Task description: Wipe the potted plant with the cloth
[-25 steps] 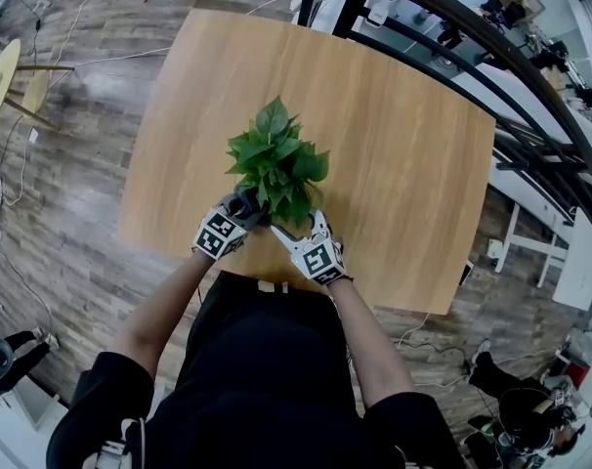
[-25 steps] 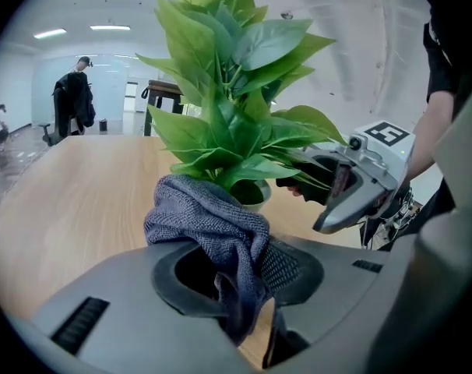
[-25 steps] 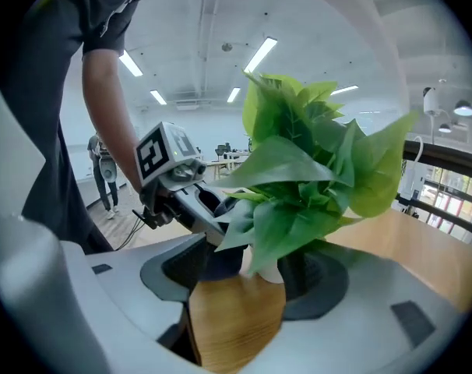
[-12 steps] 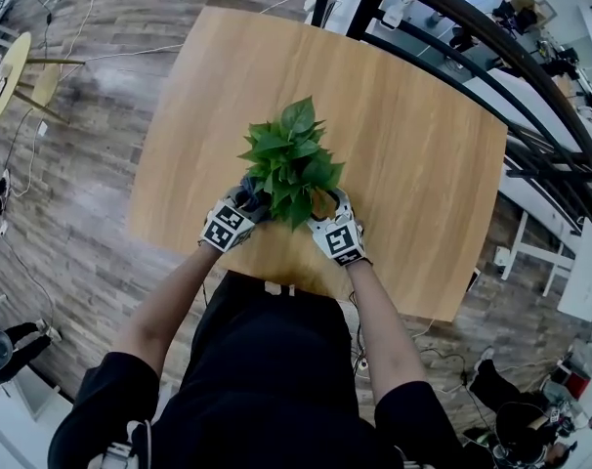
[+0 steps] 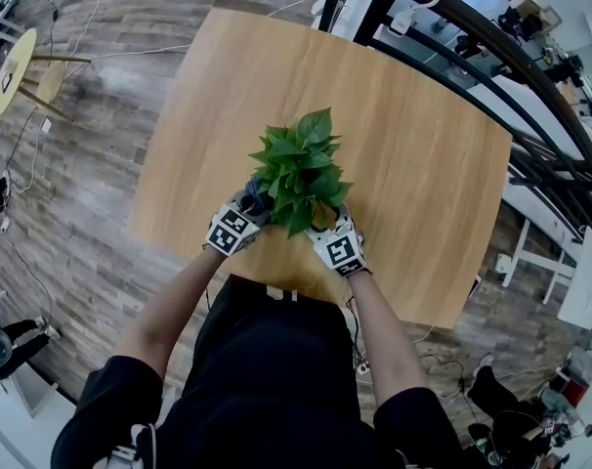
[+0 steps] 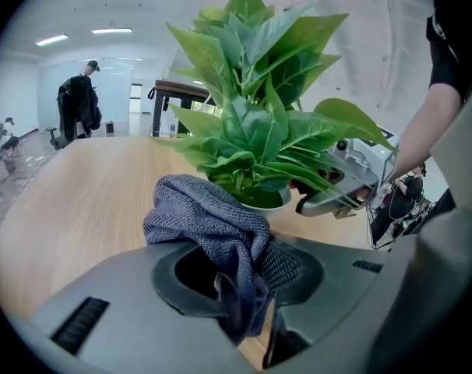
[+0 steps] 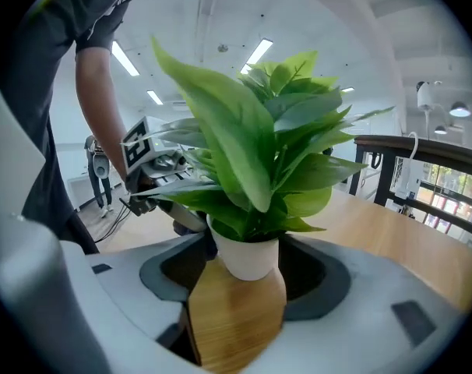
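A leafy green plant (image 5: pixel 298 169) in a small white pot (image 7: pixel 248 259) stands near the front edge of the wooden table (image 5: pixel 423 145). My right gripper (image 5: pixel 327 231) reaches in under the leaves. In the right gripper view (image 7: pixel 237 287) its jaws stand close against both sides of the pot. My left gripper (image 5: pixel 247 213) is at the plant's left side, shut on a crumpled grey cloth (image 6: pixel 205 216) that bulges out of its jaws (image 6: pixel 240 275). The cloth sits just short of the lower leaves (image 6: pixel 251 142) and the pot (image 6: pixel 261 201).
A black railing (image 5: pixel 472 37) runs past the table's far right side. Wood floor surrounds the table, with a small round yellow stool (image 5: pixel 13 66) at the far left. The person's body is right at the table's front edge.
The right gripper has moved forward, in under the leaves to the pot. The left gripper with the cloth has stayed at the plant's left side. The head view has shifted slightly.
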`<state>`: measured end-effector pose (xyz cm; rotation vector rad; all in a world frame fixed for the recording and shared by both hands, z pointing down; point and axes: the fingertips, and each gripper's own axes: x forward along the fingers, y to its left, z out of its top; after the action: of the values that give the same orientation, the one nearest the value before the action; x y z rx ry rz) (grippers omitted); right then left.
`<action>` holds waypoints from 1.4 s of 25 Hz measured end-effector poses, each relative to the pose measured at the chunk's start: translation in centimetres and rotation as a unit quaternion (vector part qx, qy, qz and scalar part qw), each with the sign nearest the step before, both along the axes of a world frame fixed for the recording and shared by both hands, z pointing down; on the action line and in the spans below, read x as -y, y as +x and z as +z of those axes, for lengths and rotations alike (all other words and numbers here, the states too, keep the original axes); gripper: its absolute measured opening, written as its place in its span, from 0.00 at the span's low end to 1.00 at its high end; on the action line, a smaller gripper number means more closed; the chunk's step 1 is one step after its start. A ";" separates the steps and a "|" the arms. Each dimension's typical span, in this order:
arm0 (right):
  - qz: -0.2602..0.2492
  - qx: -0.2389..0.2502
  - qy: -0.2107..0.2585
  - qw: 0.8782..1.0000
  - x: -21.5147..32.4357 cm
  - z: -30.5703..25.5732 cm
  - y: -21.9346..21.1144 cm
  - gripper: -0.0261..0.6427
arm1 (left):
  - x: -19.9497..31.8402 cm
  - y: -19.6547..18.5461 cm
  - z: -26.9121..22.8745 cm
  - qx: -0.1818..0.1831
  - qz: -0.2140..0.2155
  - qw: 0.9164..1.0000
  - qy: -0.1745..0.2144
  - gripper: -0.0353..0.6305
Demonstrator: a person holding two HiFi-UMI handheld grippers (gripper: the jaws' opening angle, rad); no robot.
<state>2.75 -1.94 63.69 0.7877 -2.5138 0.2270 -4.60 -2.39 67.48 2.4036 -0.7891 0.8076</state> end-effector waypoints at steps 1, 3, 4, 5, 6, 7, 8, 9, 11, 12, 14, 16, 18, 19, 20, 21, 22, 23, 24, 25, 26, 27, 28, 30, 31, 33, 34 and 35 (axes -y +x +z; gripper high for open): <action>0.003 0.004 -0.004 1.000 -0.6 -0.1 -0.1 0.44 | 0.1 -0.1 -0.1 -0.001 -0.002 1.000 0.001 0.25; 0.007 0.012 -0.009 1.000 -1.6 -0.2 -0.3 0.44 | 0.1 -0.3 -0.2 -0.003 -0.002 1.000 0.002 0.25; 0.008 0.011 -0.008 1.000 -2.0 0.1 -0.3 0.44 | 0.0 -0.3 -0.2 -0.003 0.002 1.000 0.003 0.25; 0.011 0.008 -0.008 1.000 -2.3 0.5 -0.3 0.44 | -0.2 -0.2 -0.2 -0.002 0.007 1.000 0.003 0.25; 0.014 0.004 -0.010 1.000 -2.5 0.7 -0.3 0.44 | -0.5 0.0 -0.1 -0.002 0.012 1.000 0.004 0.25; 0.016 0.001 -0.010 1.000 -2.5 0.7 -0.3 0.44 | -0.8 0.1 -0.1 -0.001 0.015 1.000 0.005 0.25; 0.018 -0.003 -0.007 1.000 -2.3 0.4 -0.4 0.44 | -1.0 0.2 -0.1 -0.001 0.015 1.000 0.005 0.25; 0.021 -0.007 -0.003 1.000 -2.0 0.2 -0.3 0.44 | -1.1 0.2 -0.1 -0.002 0.012 1.000 0.005 0.25; 0.035 -0.013 0.003 0.999 -1.1 0.0 0.1 0.44 | -0.9 -0.1 0.1 -0.006 0.000 1.000 0.003 0.25; 0.046 -0.013 0.002 0.999 -0.6 0.0 0.5 0.44 | -0.6 -0.3 0.3 -0.006 -0.007 1.000 0.001 0.25; 0.058 -0.006 -0.005 0.998 0.4 0.0 0.8 0.44 | 0.1 -1.0 0.9 -0.001 -0.018 1.000 -0.004 0.25; 0.037 -0.011 0.000 0.999 0.7 -0.2 0.5 0.44 | 0.5 -0.9 1.1 0.000 -0.016 1.000 -0.005 0.25; 0.011 -0.023 0.009 1.000 0.7 -0.3 0.1 0.44 | 0.6 -0.3 0.9 0.003 -0.002 1.000 0.000 0.25; 0.008 -0.024 0.011 1.000 0.8 -0.3 0.0 0.44 | 0.5 0.0 0.8 0.007 0.006 1.000 0.004 0.25; 0.009 -0.024 0.011 1.000 0.9 -0.3 0.0 0.44 | 0.2 0.2 0.7 0.011 0.016 1.000 0.008 0.25; 0.011 -0.023 0.011 1.000 0.9 -0.2 0.0 0.44 | -0.1 0.4 0.5 0.014 0.028 0.999 0.013 0.25; 0.013 -0.022 0.012 1.000 0.9 -0.1 0.1 0.44 | -0.6 0.6 0.4 0.016 0.038 0.999 0.016 0.25; 0.017 -0.020 0.012 1.000 0.8 0.0 0.1 0.44 | -1.1 0.8 0.2 0.013 0.044 0.999 0.017 0.25; 0.020 -0.018 0.013 1.000 0.7 0.1 0.1 0.44 | -1.6 1.1 -0.1 0.006 0.043 0.999 0.016 0.25; 0.024 -0.017 0.013 0.999 0.7 0.0 0.2 0.44 | -2.0 1.3 -0.3 -0.002 0.038 0.999 0.012 0.25; 0.027 -0.017 0.013 0.999 0.6 -0.2 0.1 0.44 | -2.3 1.5 -0.3 -0.009 0.030 0.999 0.009 0.25; 0.028 -0.018 0.013 0.999 0.5 -0.4 0.0 0.44 | -2.4 1.5 -0.3 -0.013 0.022 1.000 0.006 0.25; 0.026 -0.018 0.013 0.999 0.4 -0.5 -0.2 0.44 | -2.3 1.3 -0.2 -0.015 0.013 1.000 0.004 0.25; 0.020 -0.015 0.011 1.000 -0.3 -0.4 -0.6 0.44 | -1.8 0.7 -0.1 -0.018 -0.003 1.000 0.001 0.25; 0.016 -0.012 0.009 1.000 -0.8 -0.4 -0.8 0.44 | -1.5 0.4 0.0 -0.020 -0.009 1.000 -0.001 0.25; 0.012 -0.001 0.002 1.000 -2.0 -0.4 -1.0 0.44 | -0.9 -0.1 -0.2 -0.022 -0.011 1.000 0.002 0.25; 0.012 0.004 -0.001 1.000 -2.5 -0.3 -1.0 0.44 | -0.7 -0.2 -0.3 -0.019 -0.007 1.000 0.007 0.25; 0.015 0.006 -0.005 1.000 -2.8 -0.1 -0.7 0.44 | -0.4 -0.3 -0.3 -0.016 -0.003 1.000 0.012 0.25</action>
<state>2.02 0.84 63.64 0.8222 -2.5125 0.2550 -4.88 -1.95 67.14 2.4283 -0.7987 0.7600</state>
